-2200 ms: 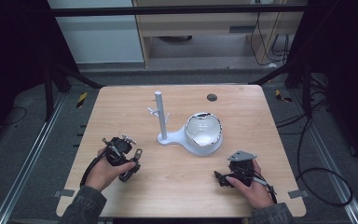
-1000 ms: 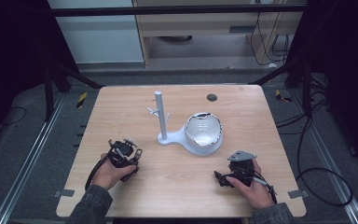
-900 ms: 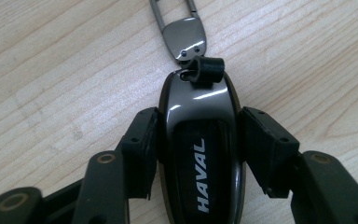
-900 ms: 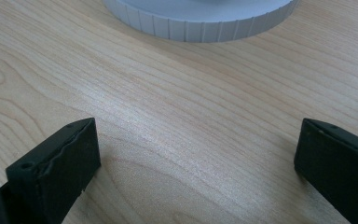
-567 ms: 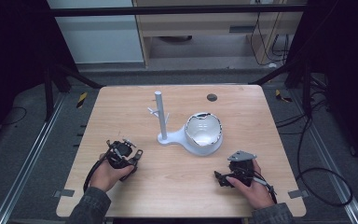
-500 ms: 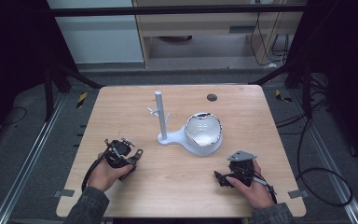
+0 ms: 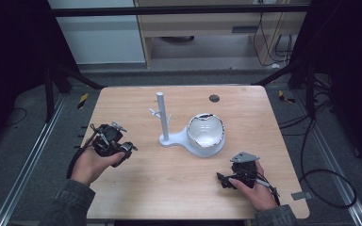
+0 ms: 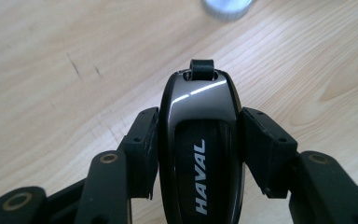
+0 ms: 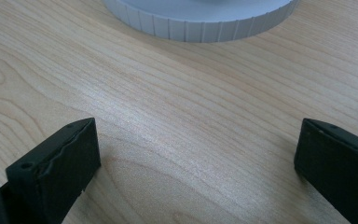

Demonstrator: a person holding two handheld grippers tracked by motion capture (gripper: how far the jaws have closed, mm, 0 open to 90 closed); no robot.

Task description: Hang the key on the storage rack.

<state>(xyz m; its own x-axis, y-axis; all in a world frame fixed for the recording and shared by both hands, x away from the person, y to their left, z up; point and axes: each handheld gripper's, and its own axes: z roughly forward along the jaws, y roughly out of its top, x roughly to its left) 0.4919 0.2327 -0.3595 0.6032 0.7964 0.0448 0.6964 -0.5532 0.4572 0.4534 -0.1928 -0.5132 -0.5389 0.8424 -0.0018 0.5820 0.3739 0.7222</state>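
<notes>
Left gripper (image 8: pixel 200 135): fingers (image 8: pixel 142 140) clamp a glossy black oval car key fob lettered HAVAL (image 8: pixel 199 140) from both sides, seemingly clear of the light wooden surface (image 8: pixel 51 56). Right gripper (image 9: pixel 196 163): fingers (image 9: pixel 70 154) spread wide, bare wood between, near the white ribbed round base (image 9: pixel 200 21) ahead.

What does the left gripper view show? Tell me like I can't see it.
A shiny black car key marked HAVAL is squeezed between the left claw, its small loop pointing away. Below lies a light wooden table.

Glossy black plastic key fob (image 8: pixel 199 140), matt pale wood-grain table (image 7: pixel 245 103), ribbed white plastic stand (image 7: pixel 188 139).
</notes>
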